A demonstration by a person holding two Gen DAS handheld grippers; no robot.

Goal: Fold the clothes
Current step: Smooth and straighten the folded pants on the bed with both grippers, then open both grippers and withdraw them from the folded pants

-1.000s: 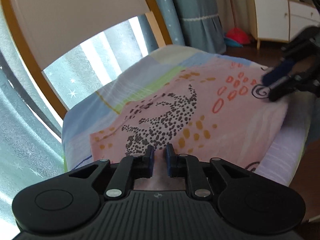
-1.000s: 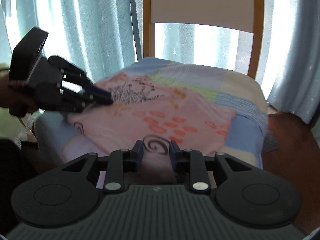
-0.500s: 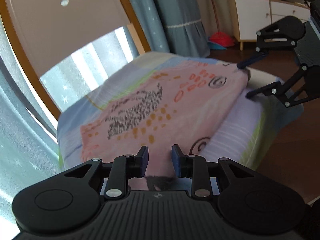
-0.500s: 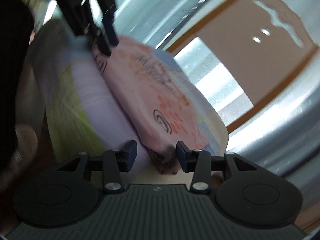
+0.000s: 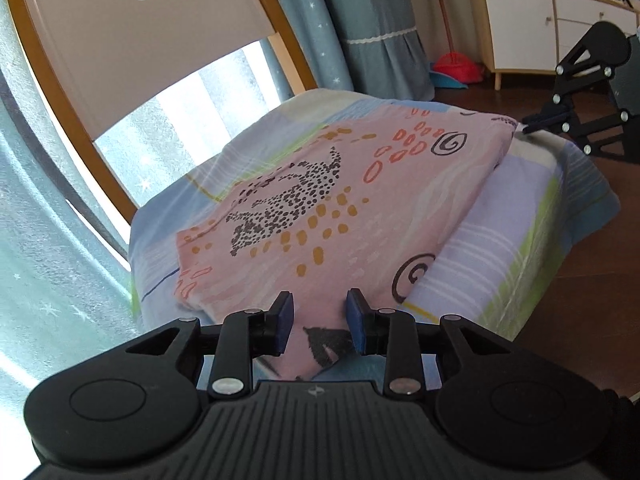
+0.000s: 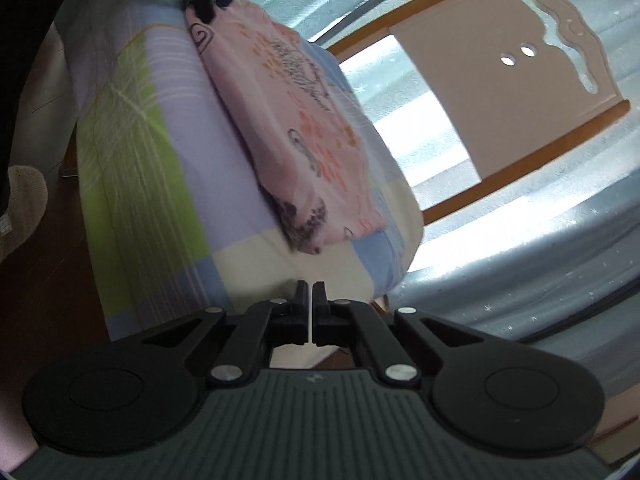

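Folded garment (image 5: 360, 184): pink, black speckled patch, orange dots, coral ovals, black spirals. Cushion cover (image 5: 516, 232): patchwork of lilac, lime green, pale blue, cream, thin white stripes. Chair back (image 5: 132, 36): beige panel, brown wood frame. Curtains (image 5: 360, 20): blue-grey, small white stars. Left tool (image 5: 319, 322): black, blue pads. Right tool (image 6: 311, 310): black. Cabinet (image 5: 536, 28): white, light wood edge. Floor (image 5: 592, 312): dark brown.

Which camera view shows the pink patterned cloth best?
The left wrist view: the pink cloth lies folded on the chair cushion, its top pattern fully visible. The right wrist view shows it tilted and blurred.
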